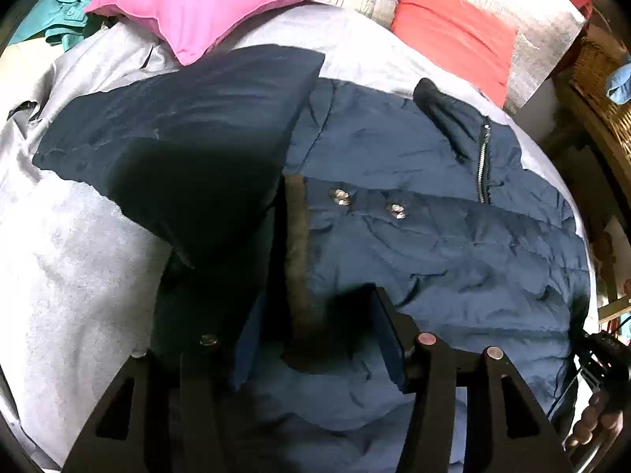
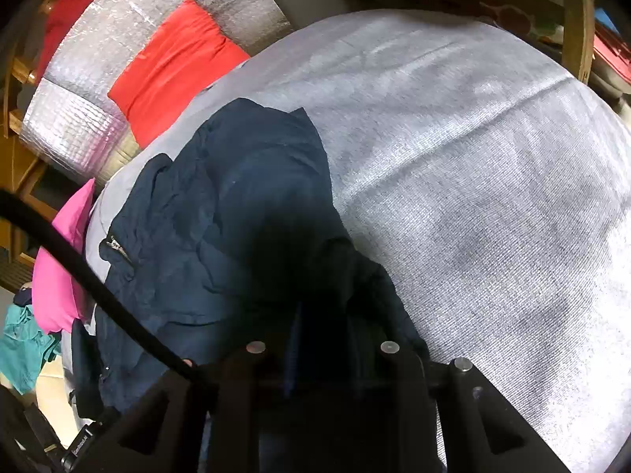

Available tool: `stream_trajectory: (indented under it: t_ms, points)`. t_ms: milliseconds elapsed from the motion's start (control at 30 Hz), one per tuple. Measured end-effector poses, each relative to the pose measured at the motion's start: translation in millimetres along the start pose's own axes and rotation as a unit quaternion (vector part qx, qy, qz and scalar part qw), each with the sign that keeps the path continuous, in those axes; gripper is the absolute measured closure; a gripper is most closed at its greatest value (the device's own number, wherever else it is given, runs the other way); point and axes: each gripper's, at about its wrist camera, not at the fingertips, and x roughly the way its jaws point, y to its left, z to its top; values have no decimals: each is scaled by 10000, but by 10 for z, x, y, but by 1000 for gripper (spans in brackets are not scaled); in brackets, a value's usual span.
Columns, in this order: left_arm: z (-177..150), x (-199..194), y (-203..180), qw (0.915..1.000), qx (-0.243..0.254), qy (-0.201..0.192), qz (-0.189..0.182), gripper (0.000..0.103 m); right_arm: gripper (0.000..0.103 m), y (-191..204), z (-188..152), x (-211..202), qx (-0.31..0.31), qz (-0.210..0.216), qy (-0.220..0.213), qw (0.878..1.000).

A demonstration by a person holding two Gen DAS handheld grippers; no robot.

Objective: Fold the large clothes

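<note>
Pinching navy jacket (image 2: 221, 213) fabric, right gripper (image 2: 323, 339) anchors the fold; left gripper (image 1: 315, 339) stands parted over the hem, unclenched

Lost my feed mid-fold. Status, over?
Left claw open over the navy jacket. Right claw shut on jacket fabric. Pink pillow touches the far sleeve.

The jacket (image 1: 434, 213) lies on the bed (image 1: 71, 244), before two pillows (image 1: 205, 4).
</note>
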Motion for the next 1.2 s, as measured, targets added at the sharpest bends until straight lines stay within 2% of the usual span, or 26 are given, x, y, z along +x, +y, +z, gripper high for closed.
stream_trajectory:
  t_ms: [33, 167, 267, 333, 400, 567, 700, 800, 900, 1000, 1200]
  points:
    - [3, -37, -23, 9999, 40, -116, -29, 61, 78, 5, -7, -3, -12, -11, -7, 10000]
    - [4, -104, -133, 9986, 363, -355, 127, 68, 78, -4, -9, 4, 41, 5, -14, 10000]
    - [6, 12, -120, 9987, 391, -152, 286, 69, 77, -40, -7, 10, 148, 81, 14, 9999]
    - [-5, 59, -81, 9990, 337, 12, 285, 69, 72, -44, -12, 19, 131, 68, 15, 9999]
    - [2, 33, -84, 9991, 325, -19, 279, 69, 69, -9, -28, 21, 30, 29, -9, 10000]
    - [24, -128, -187, 9978, 494, -352, 262, 69, 51, 122, -94, 28, -326, -67, -116, 9994]
    - [17, 1, -154, 9981, 463, -90, 403, 69, 42, 175, -108, 58, -408, -99, -126, 9990]
    - [9, 33, -110, 9986, 402, 6, 351, 69, 41, 151, -106, 59, -297, -74, -153, 9994]
    - [20, -23, -87, 9991, 337, -85, 255, 71, 34, 183, -113, 73, -361, -56, -179, 9992]
    - [21, -32, -75, 9990, 340, -105, 274, 75, 34, 248, -129, 91, -481, -177, -227, 9984]
    - [2, 50, -57, 9989, 341, 58, 332, 75, 34, 226, -132, 75, -220, -147, -261, 9993]
